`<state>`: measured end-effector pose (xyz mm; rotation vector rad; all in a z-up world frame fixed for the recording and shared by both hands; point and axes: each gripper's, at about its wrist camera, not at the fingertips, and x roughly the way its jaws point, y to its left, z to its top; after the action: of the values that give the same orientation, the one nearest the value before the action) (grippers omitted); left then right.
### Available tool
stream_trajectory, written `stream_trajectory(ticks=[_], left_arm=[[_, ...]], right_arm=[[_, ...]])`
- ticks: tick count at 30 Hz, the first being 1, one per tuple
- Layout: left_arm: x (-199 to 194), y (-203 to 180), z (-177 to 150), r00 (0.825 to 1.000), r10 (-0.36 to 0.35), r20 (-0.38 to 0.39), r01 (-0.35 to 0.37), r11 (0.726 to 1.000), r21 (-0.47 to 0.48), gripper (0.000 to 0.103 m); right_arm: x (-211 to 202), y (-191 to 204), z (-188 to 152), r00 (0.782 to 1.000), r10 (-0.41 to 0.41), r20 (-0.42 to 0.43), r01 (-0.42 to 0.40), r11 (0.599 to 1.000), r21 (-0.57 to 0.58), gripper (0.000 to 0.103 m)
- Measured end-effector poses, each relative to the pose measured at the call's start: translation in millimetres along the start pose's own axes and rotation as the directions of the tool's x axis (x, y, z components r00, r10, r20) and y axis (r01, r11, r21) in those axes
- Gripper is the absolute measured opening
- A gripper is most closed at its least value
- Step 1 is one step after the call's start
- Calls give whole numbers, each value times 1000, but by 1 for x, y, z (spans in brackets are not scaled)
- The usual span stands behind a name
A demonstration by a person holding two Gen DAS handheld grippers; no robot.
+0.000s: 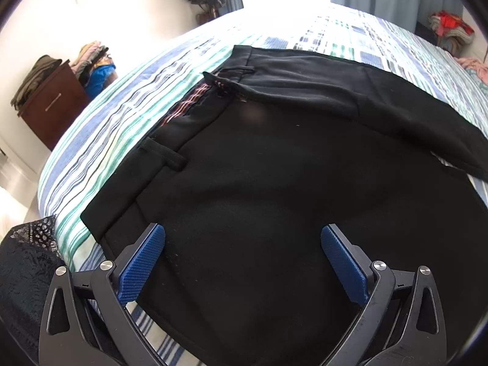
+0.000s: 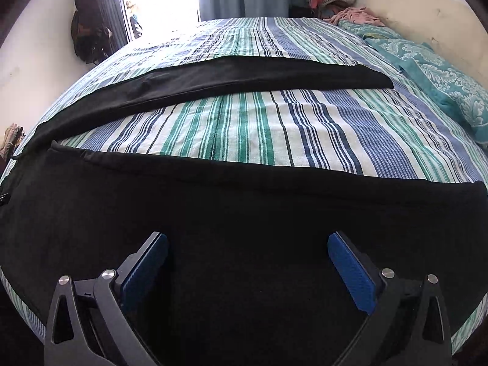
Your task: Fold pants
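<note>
Hidden or unclear: the black pants [image 1: 259,183] run off the lower edge of both views, so their near edge cannot be seen; the dark cloth shows few folds or seams, and a small blurred patch sits near the fly in the left wrist view.
Cut off: the far end of the near leg [image 2: 244,213] leaves the right wrist view at the right edge; a black lace-patterned cloth [image 1: 27,262] at the left corner is only partly in view.
Pants, position: spread flat on the striped bedsheet [image 2: 259,128], waistband [image 1: 158,158] toward the left side of the bed, legs reaching to the right.
Pants, look: waistband lies open, showing a striped inner lining [image 1: 189,102] and a belt loop [image 1: 163,154]; the two legs lie apart with a wedge of sheet between them, the far leg [image 2: 244,76] flat and narrow.
Left gripper [image 1: 242,262]: blue pads spread wide, hovering over the seat area near the waistband, nothing between them.
Right gripper [image 2: 247,270]: blue pads spread wide above the near leg, gripping nothing.
Surroundings: teal patterned pillow [image 2: 442,70] at the right, wooden drawer unit [image 1: 52,100] with clothes beside the bed.
</note>
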<state>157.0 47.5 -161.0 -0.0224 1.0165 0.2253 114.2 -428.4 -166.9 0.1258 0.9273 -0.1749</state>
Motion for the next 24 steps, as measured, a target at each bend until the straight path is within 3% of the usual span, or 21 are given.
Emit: stream_trajectory(ticks=[4, 7, 10, 13, 16, 18, 19, 21, 24], left_arm=[[-25, -30, 7, 993, -114, 30, 112, 992, 63, 102], [-37, -59, 31, 984, -169, 60, 160, 978, 132, 102], [-31, -81, 70, 982, -171, 75, 156, 972, 178, 102], [-5, -86, 106, 991, -72, 115, 54, 986, 156, 102], [38, -69, 127, 995, 28, 91, -35, 996, 77, 102], [68, -55, 123, 997, 67, 42, -69, 997, 47, 103], [81, -49, 115, 999, 45, 29, -46, 998, 44, 103], [81, -43, 101, 994, 3, 108, -5, 1000, 16, 103], [79, -48, 97, 992, 36, 120, -41, 998, 38, 102]], right_arm=[[-2, 1, 0, 1000, -2, 26, 2, 1000, 4, 103], [-5, 2, 2, 1000, 9, 4, -9, 1000, 11, 103], [-14, 1, 13, 998, 4, -56, -4, 1000, -7, 103], [-36, -19, 33, 999, 33, 23, -33, 999, 20, 103], [-38, -56, 79, 999, 43, 34, -44, 999, 26, 103], [-35, -88, 119, 998, 28, 55, -30, 999, 34, 103], [-30, -106, 140, 998, 14, 59, -16, 999, 38, 103], [-6, -143, 182, 1000, -8, 19, 7, 999, 51, 103], [43, -196, 237, 996, -43, -80, 50, 994, 99, 103]])
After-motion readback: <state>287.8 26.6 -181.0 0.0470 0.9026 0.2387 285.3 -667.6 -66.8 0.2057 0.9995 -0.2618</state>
